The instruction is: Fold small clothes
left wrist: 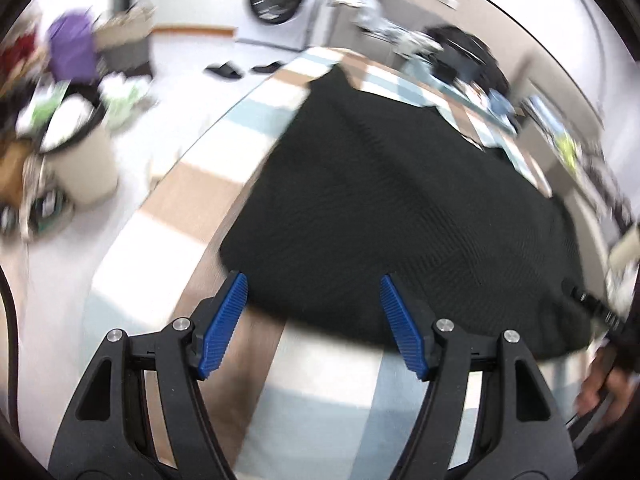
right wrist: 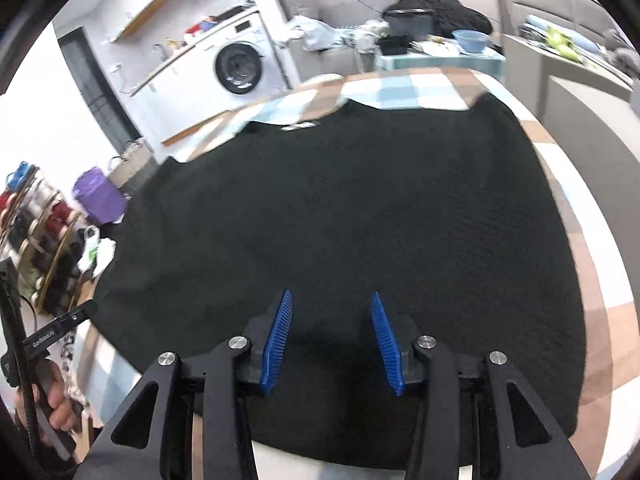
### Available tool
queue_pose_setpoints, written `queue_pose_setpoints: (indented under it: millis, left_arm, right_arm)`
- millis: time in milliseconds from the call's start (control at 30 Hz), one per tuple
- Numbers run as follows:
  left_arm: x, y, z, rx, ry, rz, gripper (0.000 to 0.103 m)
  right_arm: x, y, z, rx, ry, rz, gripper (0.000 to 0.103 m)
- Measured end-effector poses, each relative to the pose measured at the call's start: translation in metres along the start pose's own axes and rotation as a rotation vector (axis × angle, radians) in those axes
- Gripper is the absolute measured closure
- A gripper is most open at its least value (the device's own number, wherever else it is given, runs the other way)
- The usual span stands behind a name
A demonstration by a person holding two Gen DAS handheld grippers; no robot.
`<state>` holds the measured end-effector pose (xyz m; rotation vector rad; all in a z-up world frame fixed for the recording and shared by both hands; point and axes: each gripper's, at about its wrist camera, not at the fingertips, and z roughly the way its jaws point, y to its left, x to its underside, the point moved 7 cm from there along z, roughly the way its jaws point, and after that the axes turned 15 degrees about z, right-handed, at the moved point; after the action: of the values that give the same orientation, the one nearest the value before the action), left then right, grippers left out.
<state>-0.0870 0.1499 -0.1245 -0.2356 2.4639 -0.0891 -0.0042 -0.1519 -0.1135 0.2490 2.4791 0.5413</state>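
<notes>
A black knit garment (left wrist: 400,208) lies spread flat on a table with a checked cloth (left wrist: 192,196). My left gripper (left wrist: 314,284) is open and empty, its blue pads at the garment's near edge, above it. In the right wrist view the same garment (right wrist: 340,208) fills the middle, with a small white label (right wrist: 300,126) at its far edge. My right gripper (right wrist: 331,300) is open and empty, held over the near part of the garment. The left gripper (right wrist: 80,312) shows at the left edge of the right wrist view, beside the garment's left edge.
A washing machine (right wrist: 240,68) stands behind the table. A bin (left wrist: 80,152) and clutter sit on the floor at left, with a purple bag (right wrist: 98,196). A black pile (right wrist: 440,10) and blue bowl (right wrist: 472,38) sit beyond the table. Checked cloth (right wrist: 580,240) shows at right.
</notes>
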Motion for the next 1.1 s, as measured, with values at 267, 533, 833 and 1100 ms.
queue_pose_setpoints:
  millis: [267, 533, 833, 1100]
  left_arm:
    - [0.012, 0.010, 0.006, 0.051, 0.027, -0.112, 0.036]
    - [-0.023, -0.005, 0.045, -0.032, -0.037, -0.064, 0.046]
    - [-0.050, -0.011, 0.037, -0.052, -0.143, -0.033, 0.091]
    - [-0.072, -0.041, 0.018, -0.076, -0.204, 0.113, 0.092]
  right_arm:
    - [0.017, 0.052, 0.010, -0.111, 0.046, -0.103, 0.058]
    - [0.020, 0.065, 0.020, -0.106, 0.047, -0.144, 0.054]
    - [0.018, 0.053, 0.027, -0.041, 0.036, -0.166, 0.054]
    - [0.013, 0.030, 0.015, -0.028, 0.000, -0.100, 0.054]
